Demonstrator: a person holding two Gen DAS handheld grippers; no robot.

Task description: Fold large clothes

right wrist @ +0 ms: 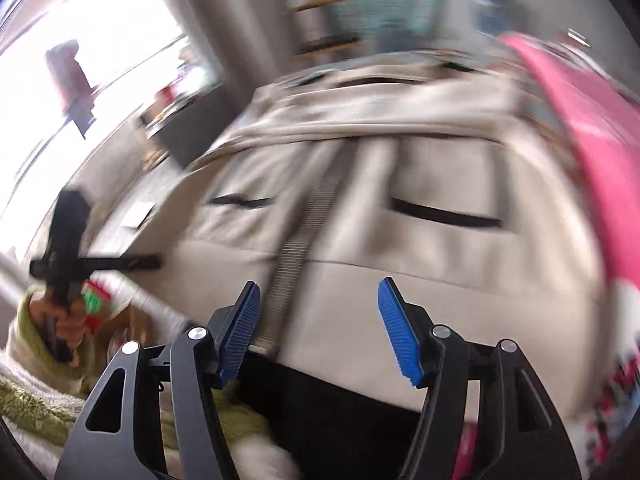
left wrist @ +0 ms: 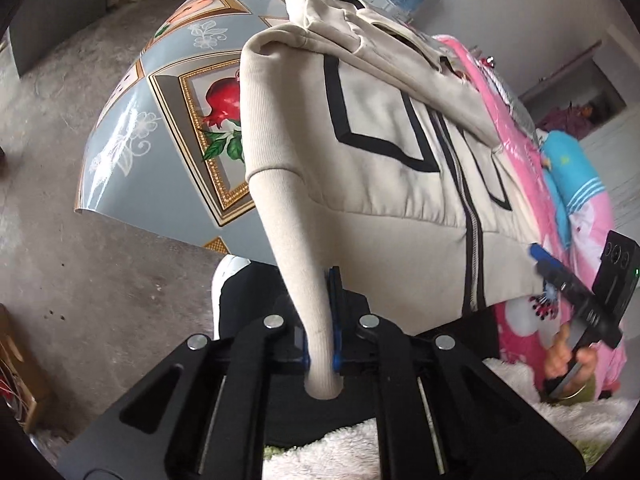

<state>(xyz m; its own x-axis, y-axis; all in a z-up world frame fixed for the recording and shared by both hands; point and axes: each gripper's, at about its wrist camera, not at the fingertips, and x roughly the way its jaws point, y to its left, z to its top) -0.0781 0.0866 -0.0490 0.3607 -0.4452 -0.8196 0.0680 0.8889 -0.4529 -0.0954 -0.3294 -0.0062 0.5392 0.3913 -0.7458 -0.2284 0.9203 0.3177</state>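
A beige zip hoodie with black line trim lies front up on a table with a blue-grey fruit-print cloth. My left gripper is shut on the ribbed cuff of its sleeve, which stretches from the hoodie's side down into the blue pads. My right gripper is open and empty, just above the hoodie's lower edge with the zip near its left pad. The right wrist view is blurred by motion. The right gripper also shows in the left wrist view at the hem.
A pink printed quilt lies along the hoodie's right side. The concrete floor is at left, with a cardboard box low left. The person's fleece sleeves and dark trousers are at the bottom.
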